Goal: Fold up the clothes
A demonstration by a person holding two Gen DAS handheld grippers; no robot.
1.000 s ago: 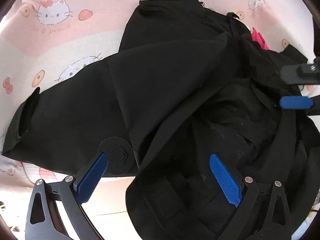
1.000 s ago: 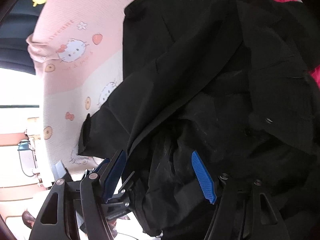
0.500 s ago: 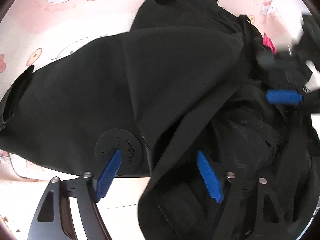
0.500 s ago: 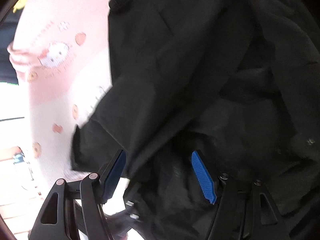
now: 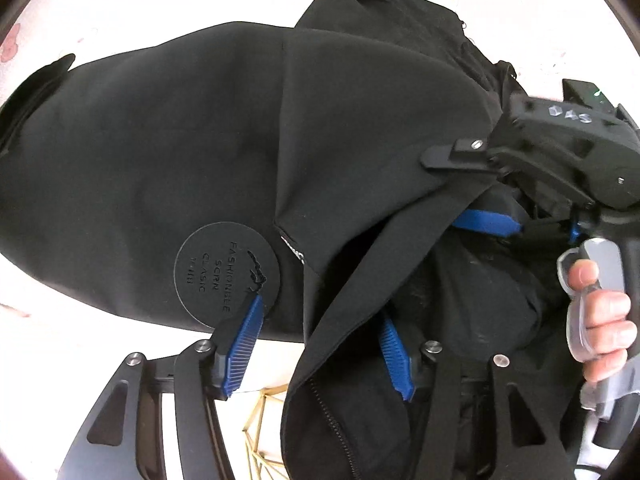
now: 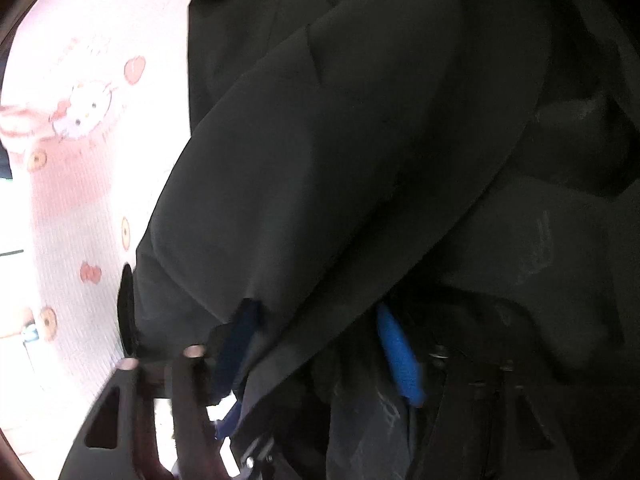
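A black jacket (image 5: 168,152) lies rumpled on a pink cartoon-print sheet (image 6: 80,184), with a round black patch (image 5: 228,276) on it. My left gripper (image 5: 320,352) points down at the jacket's open zipper edge (image 5: 320,404). Its jaws are closing, the fabric edge runs between the blue pads (image 5: 244,344), and a gap still shows. In the right wrist view my right gripper (image 6: 318,350) is low over a fold of the jacket (image 6: 360,160), jaws closing with cloth between them. The right gripper (image 5: 560,152) also shows in the left wrist view, held by a hand (image 5: 600,312).
The sheet (image 5: 120,8) looks washed out around the jacket's far and left sides. A thin gold wire object (image 5: 264,424) shows below the jacket's near edge. The left margin of the right wrist view holds a bright area beyond the sheet.
Both grippers have come down closer to the jacket and their jaws have narrowed. The right gripper and its hand now loom large at the right of the left wrist view.
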